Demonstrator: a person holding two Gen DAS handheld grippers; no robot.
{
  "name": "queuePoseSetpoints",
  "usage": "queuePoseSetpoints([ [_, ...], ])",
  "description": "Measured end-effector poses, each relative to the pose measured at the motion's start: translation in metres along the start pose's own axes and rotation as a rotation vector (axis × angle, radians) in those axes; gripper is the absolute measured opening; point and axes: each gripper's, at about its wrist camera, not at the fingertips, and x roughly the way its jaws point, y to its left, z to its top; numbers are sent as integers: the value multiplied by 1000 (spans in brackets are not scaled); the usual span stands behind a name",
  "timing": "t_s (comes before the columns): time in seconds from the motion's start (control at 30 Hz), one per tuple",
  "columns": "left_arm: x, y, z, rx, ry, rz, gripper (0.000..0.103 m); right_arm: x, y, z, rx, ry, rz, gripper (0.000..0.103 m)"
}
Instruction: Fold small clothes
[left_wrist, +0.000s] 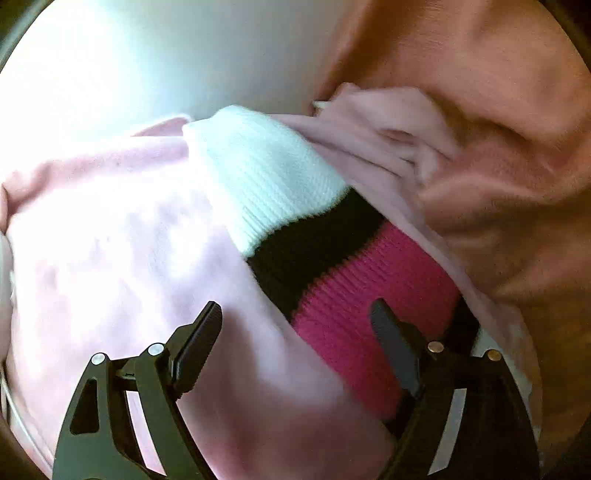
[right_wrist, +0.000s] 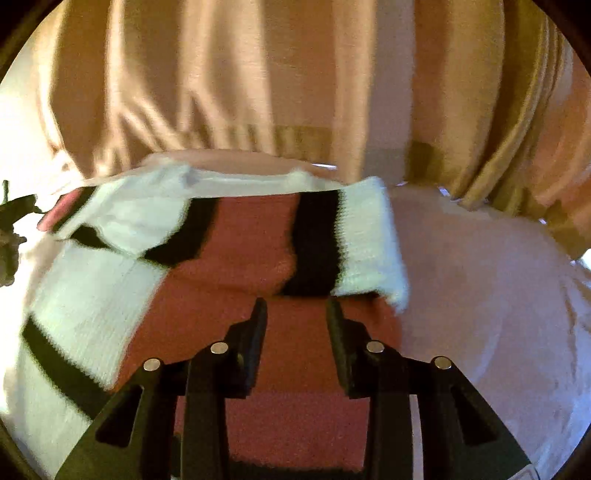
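Note:
A small knitted sweater with white, black and pink stripes lies on pale pink cloth. In the left wrist view its sleeve (left_wrist: 314, 236) runs from the white cuff down to a pink band between my fingers. My left gripper (left_wrist: 295, 314) is open just above it, one finger over the pale pink cloth (left_wrist: 110, 240). In the right wrist view the sweater (right_wrist: 229, 258) lies spread, with a sleeve (right_wrist: 332, 240) folded across the body. My right gripper (right_wrist: 295, 310) is open, its fingertips close over the sweater's pink part and holding nothing.
An orange-tan garment (left_wrist: 498, 129) lies bunched at the right of the left wrist view, and it hangs in folds across the far side in the right wrist view (right_wrist: 258, 74). A white table surface (left_wrist: 166, 55) shows beyond the clothes.

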Motion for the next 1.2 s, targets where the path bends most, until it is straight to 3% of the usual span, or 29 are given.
queuePoseSetpoints([
  [0.07, 11, 10, 7, -60, 22, -9, 81, -6, 19, -6, -41, 0, -8, 38],
  [0.13, 12, 12, 12, -105, -10, -11, 80, -7, 35, -10, -67, -2, -7, 40],
  [0.17, 13, 10, 12, -116, -11, 2, 74, -9, 41, -12, -74, -2, -2, 40],
  [0.2, 13, 8, 14, -114, -20, 21, 65, -8, 45, -12, -78, 3, 5, 42],
  [0.27, 17, -3, 17, -47, -3, 20, 9, -8, 50, -15, -77, 9, 15, 42],
  [0.3, 17, -8, 16, -16, 12, -2, 7, -9, 52, -16, -76, 11, 18, 42],
  [0.37, -3, -22, 11, 26, -44, -27, 6, -12, 53, -18, -66, 8, 23, 42],
  [0.5, -70, -75, -11, 212, -178, -149, 6, -18, 50, -17, -51, -3, 34, 42],
  [0.6, -129, -129, -46, 362, -236, -296, 6, -21, 46, -16, -41, -14, 31, 42],
  [0.73, -190, -203, -131, 566, -189, -512, 7, -24, 33, -17, -10, -15, 12, 46],
  [0.83, -202, -236, -208, 685, -93, -568, 13, -23, 19, -22, 14, -9, -4, 47],
  [0.93, -178, -245, -280, 728, 57, -508, 64, -22, 6, -26, 6, 10, -45, 48],
  [1.03, -162, -219, -302, 632, 119, -463, 64, -24, -4, -20, -11, -18, -38, 52],
  [1.1, -157, -198, -296, 546, 149, -443, 66, -24, -6, -11, -1, -25, 2, 58],
  [1.2, -153, -172, -270, 468, 103, -390, 72, -15, 11, 13, -39, -54, 47, 58],
])
